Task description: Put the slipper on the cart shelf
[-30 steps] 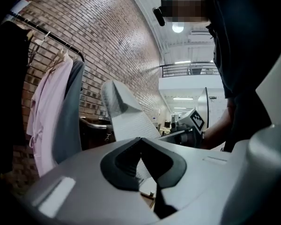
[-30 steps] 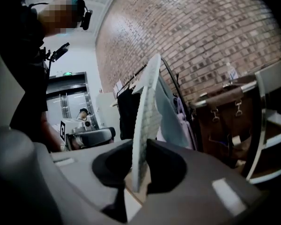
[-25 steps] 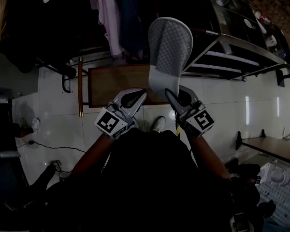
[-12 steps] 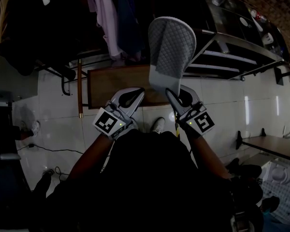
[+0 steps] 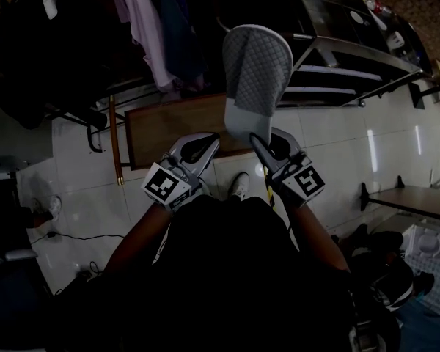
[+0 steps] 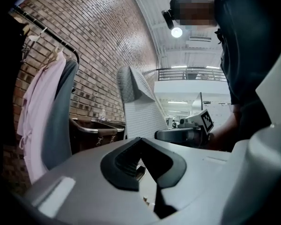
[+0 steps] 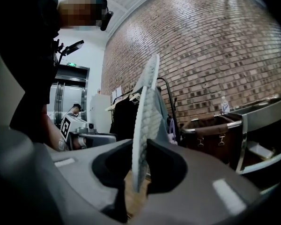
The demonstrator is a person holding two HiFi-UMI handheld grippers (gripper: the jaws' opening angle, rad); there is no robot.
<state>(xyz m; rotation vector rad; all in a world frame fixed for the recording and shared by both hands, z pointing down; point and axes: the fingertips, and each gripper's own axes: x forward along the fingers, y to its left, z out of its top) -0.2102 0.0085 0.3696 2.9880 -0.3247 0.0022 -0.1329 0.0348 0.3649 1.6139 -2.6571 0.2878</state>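
A grey quilted slipper [image 5: 257,79] stands upright in front of me, sole edge toward the right gripper view [image 7: 145,121]. My right gripper [image 5: 260,144] is shut on its lower end, the pads pressing both sides [image 7: 141,146]. My left gripper [image 5: 205,149] stays level beside it at the left, apart from the slipper, its jaws shut [image 6: 141,142] with nothing between them. The slipper [image 6: 138,107] rises just right of the left jaws in the left gripper view. The metal cart [image 5: 352,57] with its shelves [image 5: 337,73] stands ahead at the upper right.
A clothes rack with hanging garments [image 5: 139,28] fills the upper left. A brown board [image 5: 176,127] lies on the white tiled floor under the grippers. A brown hamper [image 7: 210,130] stands by the brick wall. A table edge [image 5: 418,204] is at the right.
Both grippers and the slipper keep their places. The rack, board and cart have slid slightly in the head view as the camera shifted.
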